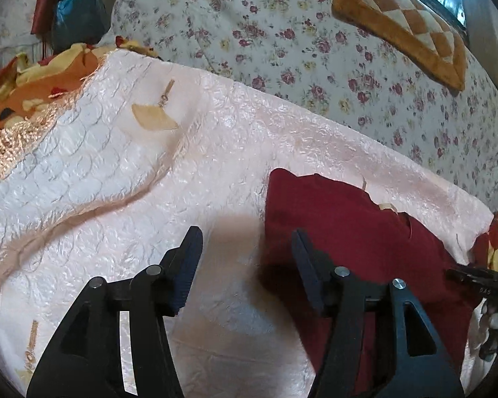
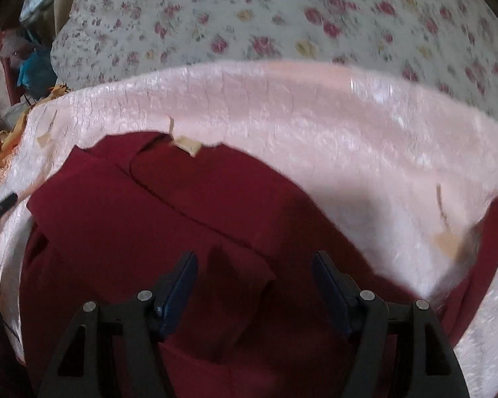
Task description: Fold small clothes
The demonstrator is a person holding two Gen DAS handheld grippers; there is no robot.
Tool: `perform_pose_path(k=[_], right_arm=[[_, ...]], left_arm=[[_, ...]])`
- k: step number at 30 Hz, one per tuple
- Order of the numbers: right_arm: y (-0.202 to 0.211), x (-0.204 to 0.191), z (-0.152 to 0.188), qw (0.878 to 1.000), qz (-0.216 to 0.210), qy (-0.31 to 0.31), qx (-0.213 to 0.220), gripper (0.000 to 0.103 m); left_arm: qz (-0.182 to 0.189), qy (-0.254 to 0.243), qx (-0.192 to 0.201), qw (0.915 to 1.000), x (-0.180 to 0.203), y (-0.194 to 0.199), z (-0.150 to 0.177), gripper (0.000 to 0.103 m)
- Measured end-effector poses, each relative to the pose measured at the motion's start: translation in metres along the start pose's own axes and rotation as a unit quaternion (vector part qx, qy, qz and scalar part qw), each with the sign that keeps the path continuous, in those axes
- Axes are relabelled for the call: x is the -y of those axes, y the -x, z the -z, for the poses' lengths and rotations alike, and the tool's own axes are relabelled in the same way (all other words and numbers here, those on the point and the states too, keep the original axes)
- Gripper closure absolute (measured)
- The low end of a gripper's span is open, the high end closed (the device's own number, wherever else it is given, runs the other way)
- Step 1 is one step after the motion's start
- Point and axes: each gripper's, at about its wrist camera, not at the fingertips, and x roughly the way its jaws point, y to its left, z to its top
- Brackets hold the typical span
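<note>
1. Nearest the left wrist camera, the left gripper has its 2 jaws apart, nothing between them; under the gap lies bare pink cloth with a shadow on it.
2. Its right-hand finger hangs over the near-left edge of the dark red garment; whether it touches the fabric cannot be told.
3. That garment lies on the pink textured cloth, toward its right side, with the far edge uneven and a fold line running across it.
4. In the right wrist view, the right gripper also has its jaws apart, above the red garment, with a loose fold of fabric below the gap; the pads do not press on it.
5. Part of the garment reaches off to the right edge of that view, past a stretch of pink cloth.
6. A floral quilt lies beyond the pink cloth, with an orange checked cushion on it.
7. Orange and yellow patterned fabric sits at the far left.
</note>
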Motion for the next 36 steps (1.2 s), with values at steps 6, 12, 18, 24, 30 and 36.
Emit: perform_pose_path(k=[6, 12, 18, 24, 30, 36], right_arm=[[-0.001, -0.015, 0.002, 0.998, 0.037, 0.049, 0.021, 0.097], [-0.014, 0.001, -0.011, 0.990, 0.123, 0.045, 0.056, 0.097], [0.015, -0.006, 0.000, 0.995, 0.063, 0.002, 0.072, 0.076], [0.082, -0.065, 0.033, 0.985, -0.159, 0.012, 0.071, 0.055], [0.107, -0.197, 0.088, 0.945, -0.283, 0.161, 0.011, 0.055], [0.053, -0.261, 0.123, 0.960, -0.140, 0.244, -0.013, 0.055]], left_arm=[[-0.027, -0.047, -0.036, 0.9978, 0.015, -0.027, 0.013, 0.047], [0.010, -0.026, -0.076, 0.9967, 0.013, -0.031, 0.021, 0.047], [0.055, -0.006, -0.104, 0.9930, 0.008, 0.007, 0.038, 0.047], [0.080, -0.042, -0.154, 0.9839, 0.025, 0.024, 0.067, 0.047], [0.073, -0.054, -0.153, 0.9841, 0.034, 0.024, 0.067, 0.047], [0.082, -0.041, -0.154, 0.9838, 0.032, 0.024, 0.066, 0.047]])
